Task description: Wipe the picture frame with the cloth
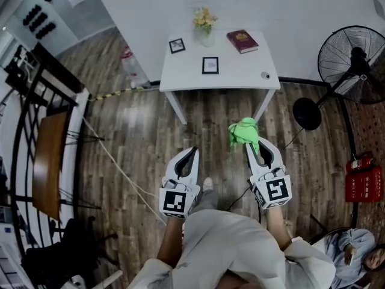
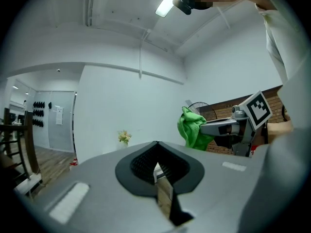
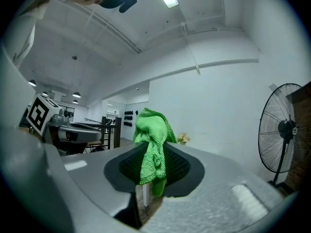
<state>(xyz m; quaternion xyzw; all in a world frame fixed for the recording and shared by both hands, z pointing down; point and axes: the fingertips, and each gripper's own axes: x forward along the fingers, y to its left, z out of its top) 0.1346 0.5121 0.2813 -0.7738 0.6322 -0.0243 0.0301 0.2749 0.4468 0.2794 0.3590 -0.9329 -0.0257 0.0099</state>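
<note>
Head view: the small black-edged picture frame (image 1: 210,65) sits on the white rectangular table (image 1: 252,77), well ahead of both grippers. It looks light, so wiping it unheld could push it toward the glass vase of flowers (image 1: 205,30) (a second small black frame (image 1: 177,45) sits near).

Left gripper view: the left gripper (image 2: 157,147) has its jaws pressed together on nothing.

Right gripper view: the right gripper (image 3: 151,154) is clamped on the crumpled green terry cloth (image 3: 154,140). The cloth bulges above the jaws, and so thin a pinch may slip.

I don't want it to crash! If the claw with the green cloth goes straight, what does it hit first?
Probably the white table; only floor lies before the right claw and its green cloth. Depth is unclear.
</note>
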